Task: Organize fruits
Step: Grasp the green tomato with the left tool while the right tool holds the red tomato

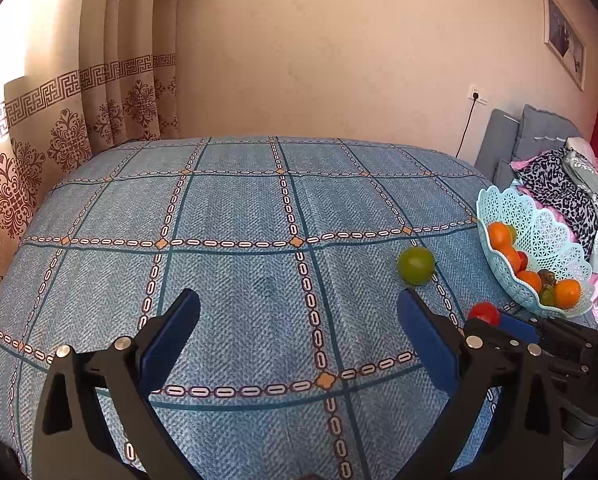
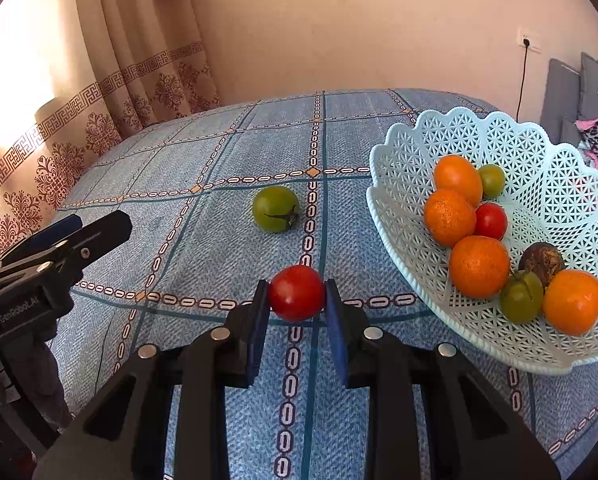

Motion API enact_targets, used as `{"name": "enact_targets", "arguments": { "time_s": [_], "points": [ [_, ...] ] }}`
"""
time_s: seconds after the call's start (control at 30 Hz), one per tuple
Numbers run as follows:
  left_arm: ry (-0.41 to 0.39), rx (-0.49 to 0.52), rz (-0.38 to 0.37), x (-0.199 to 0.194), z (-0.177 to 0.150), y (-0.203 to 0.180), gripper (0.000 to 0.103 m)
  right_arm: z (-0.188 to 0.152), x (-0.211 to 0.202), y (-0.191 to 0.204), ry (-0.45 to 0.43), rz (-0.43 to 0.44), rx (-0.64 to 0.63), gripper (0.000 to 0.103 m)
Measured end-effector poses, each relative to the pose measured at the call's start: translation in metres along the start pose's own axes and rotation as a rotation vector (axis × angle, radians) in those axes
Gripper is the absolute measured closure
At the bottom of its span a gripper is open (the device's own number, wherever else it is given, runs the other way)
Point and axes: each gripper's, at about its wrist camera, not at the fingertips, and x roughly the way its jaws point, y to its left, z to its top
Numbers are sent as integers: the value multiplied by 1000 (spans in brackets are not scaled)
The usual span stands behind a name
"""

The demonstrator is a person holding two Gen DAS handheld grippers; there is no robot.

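Note:
My right gripper [image 2: 297, 294] is shut on a red tomato [image 2: 296, 293], held between its blue pads just above the blue checked cloth [image 2: 227, 240]. A green tomato [image 2: 276, 208] lies on the cloth beyond it. To the right stands a pale blue lattice basket [image 2: 383, 200] holding several oranges, a red tomato, green tomatoes and a dark brown fruit. In the left wrist view my left gripper [image 1: 299, 312] is open over bare cloth, with the green tomato [image 1: 416, 266] just past its right fingertip [image 1: 413, 304]. The basket [image 1: 495, 204] and the red tomato [image 1: 483, 313] appear at the right.
The cloth-covered table [image 1: 259, 208] reaches back to a beige wall. A patterned curtain [image 1: 59, 136] hangs on the left. Grey cushions and piled clothes [image 1: 559, 176] sit behind the basket at the right. A cable runs down from a wall socket [image 1: 477, 96].

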Motion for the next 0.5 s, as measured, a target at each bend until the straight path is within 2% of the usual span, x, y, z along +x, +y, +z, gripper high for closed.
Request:
{"name": "enact_targets", "arguments": {
  "time_s": [0.2, 0.37, 0.43, 0.5],
  "points": [
    [24, 50, -33, 9, 4, -22, 3, -7, -24, -6, -38, 25, 8, 75],
    [82, 66, -80, 27, 7, -41, 3, -12, -40, -12, -70, 23, 8, 75],
    [109, 53, -103, 35, 9, -46, 5, -12, -43, -14, -80, 15, 5, 75],
    [130, 41, -125, 43, 11, -49, 12, -12, -47, -18, -86, 16, 11, 75]
  ]
}}
